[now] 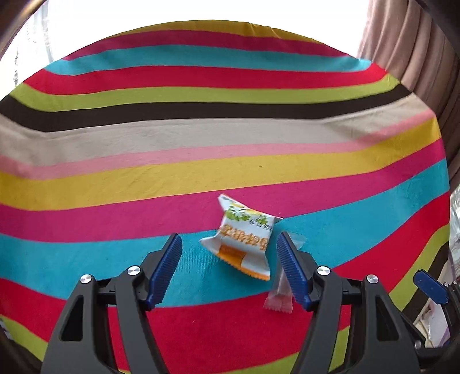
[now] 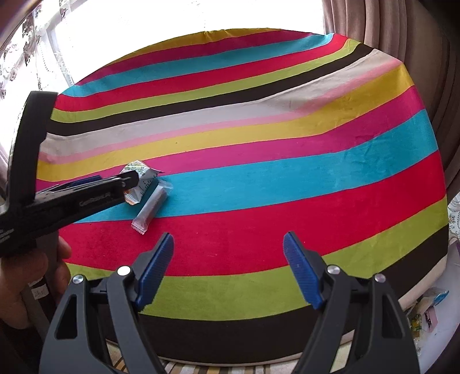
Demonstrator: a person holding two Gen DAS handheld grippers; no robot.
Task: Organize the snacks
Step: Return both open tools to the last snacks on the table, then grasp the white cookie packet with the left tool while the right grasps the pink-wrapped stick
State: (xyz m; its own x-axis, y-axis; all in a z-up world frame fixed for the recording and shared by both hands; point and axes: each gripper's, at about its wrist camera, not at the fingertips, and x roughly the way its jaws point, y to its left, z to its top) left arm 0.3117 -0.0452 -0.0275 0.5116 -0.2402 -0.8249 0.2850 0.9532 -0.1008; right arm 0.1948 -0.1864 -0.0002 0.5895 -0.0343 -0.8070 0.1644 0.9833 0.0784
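A white and orange snack packet [image 1: 241,236] lies on the blue stripe of the striped cloth [image 1: 201,138]. My left gripper [image 1: 229,238] is open around it, one blue pad on each side, and neither pad touches it. A slim pink and clear stick snack [image 1: 280,296] lies just right of the packet, partly behind the right finger. In the right wrist view the stick snack [image 2: 151,208] and packet [image 2: 143,175] lie side by side under the left gripper [image 2: 115,181]. My right gripper [image 2: 227,238] is open and empty over the red stripe, nearer the front edge.
The striped cloth [image 2: 287,161] covers a round cushion-like surface. Brown curtains [image 2: 388,23] hang at the back right and a bright window [image 2: 86,34] is behind. A person's hand [image 2: 26,276] holds the left gripper. Small items [image 2: 428,313] lie on the floor at the lower right.
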